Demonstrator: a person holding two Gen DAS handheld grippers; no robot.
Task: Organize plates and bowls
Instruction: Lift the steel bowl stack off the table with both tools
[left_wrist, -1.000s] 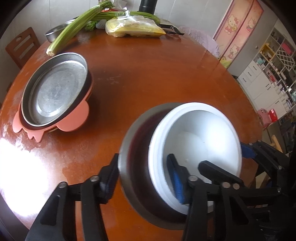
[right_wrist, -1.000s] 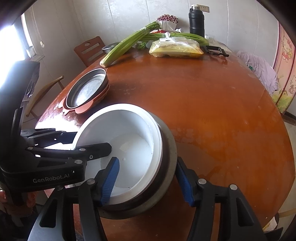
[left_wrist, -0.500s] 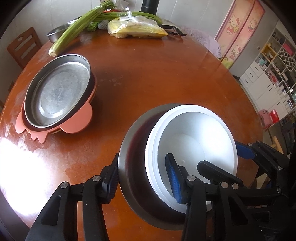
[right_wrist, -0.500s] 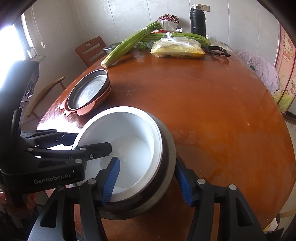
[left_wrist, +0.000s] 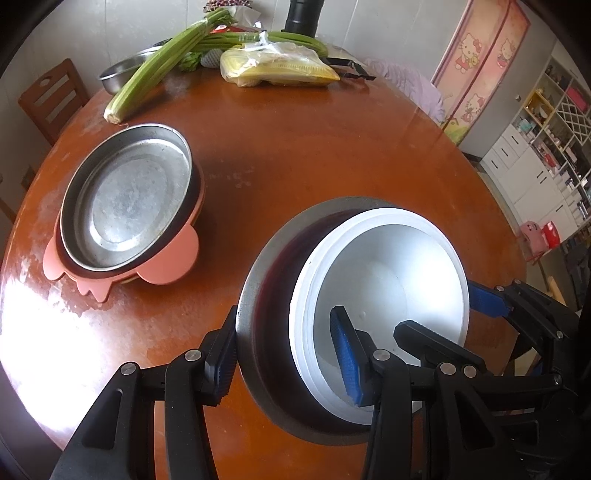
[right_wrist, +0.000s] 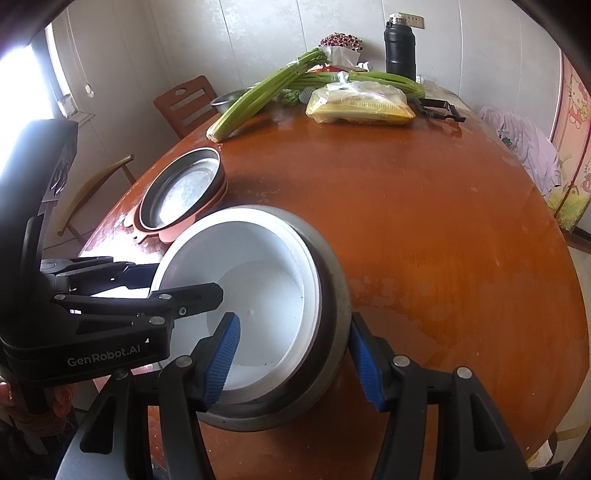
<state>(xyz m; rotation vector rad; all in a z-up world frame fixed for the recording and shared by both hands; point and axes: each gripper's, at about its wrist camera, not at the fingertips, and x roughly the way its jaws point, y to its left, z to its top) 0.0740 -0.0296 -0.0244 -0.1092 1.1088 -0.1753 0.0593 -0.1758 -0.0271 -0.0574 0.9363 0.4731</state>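
Note:
A white bowl (left_wrist: 388, 280) sits nested inside a grey metal bowl (left_wrist: 266, 295), tilted over the near part of the brown round table (left_wrist: 314, 155). My left gripper (left_wrist: 284, 350) is shut on the pair's left rim, one pad outside the metal wall and one inside the white bowl. From the opposite side, my right gripper (right_wrist: 295, 358) is shut on the same two bowls (right_wrist: 258, 280), inner pad in the white bowl and outer pad on the metal wall. A steel plate (left_wrist: 136, 195) rests on a pink plate (left_wrist: 166, 262) at the table's left.
At the far edge lie celery stalks (left_wrist: 159, 70), a bag of yellow food (left_wrist: 277, 66), a small steel bowl (left_wrist: 118, 74), a black flask (right_wrist: 400, 51) and a black tool (right_wrist: 439, 107). Wooden chairs (right_wrist: 184, 103) stand behind the table at left.
Both grippers keep the same hold on the nested bowls. In the left wrist view the plate stack has drifted slightly right and down; the right wrist view is almost the same.

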